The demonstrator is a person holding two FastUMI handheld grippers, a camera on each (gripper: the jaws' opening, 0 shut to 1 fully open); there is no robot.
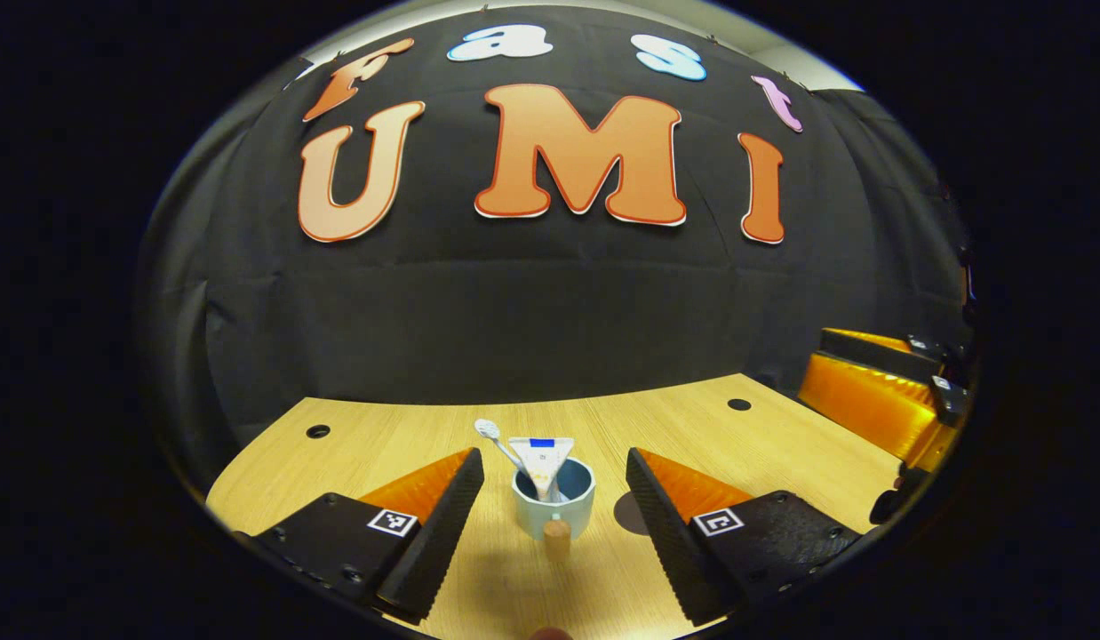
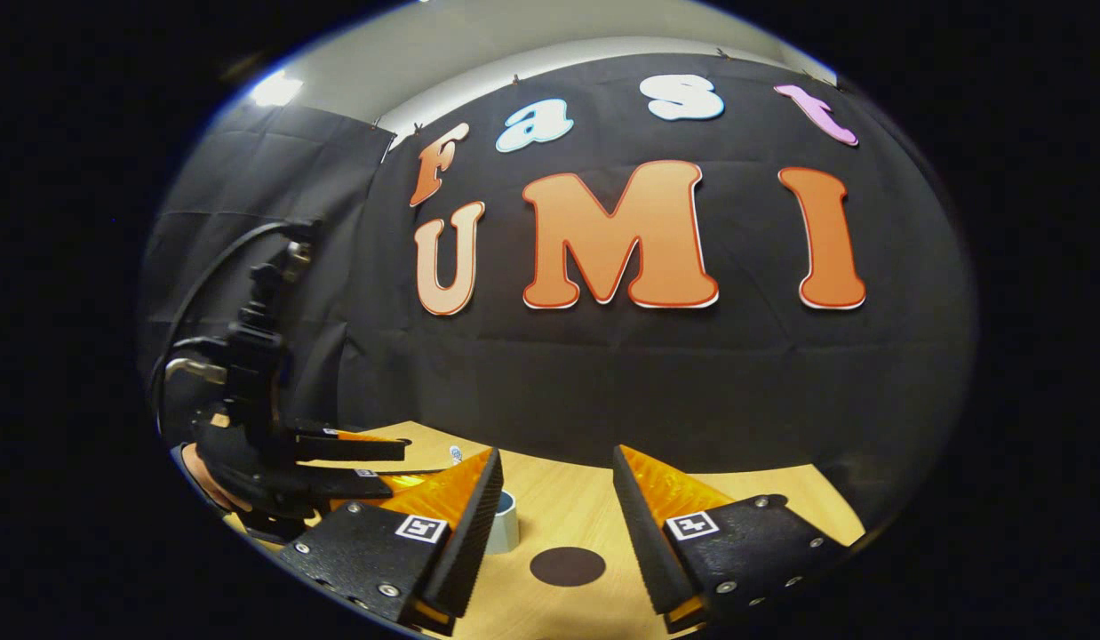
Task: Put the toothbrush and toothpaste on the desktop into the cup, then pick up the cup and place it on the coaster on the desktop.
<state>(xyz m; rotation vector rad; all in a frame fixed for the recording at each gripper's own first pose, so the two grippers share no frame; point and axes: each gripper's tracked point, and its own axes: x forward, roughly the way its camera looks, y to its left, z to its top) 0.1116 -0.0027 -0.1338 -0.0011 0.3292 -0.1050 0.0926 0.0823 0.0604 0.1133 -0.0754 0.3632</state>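
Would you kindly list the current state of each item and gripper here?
cup: upright on the desktop, not on the coaster
toothbrush: standing in the cup, head up
toothpaste: standing in the cup
coaster: bare, beside the cup
left gripper: open, fingers either side of the cup
right gripper: open, holding nothing

A wooden table (image 1: 781,444) with round holes (image 1: 318,431) fronts black cloth (image 1: 550,311).
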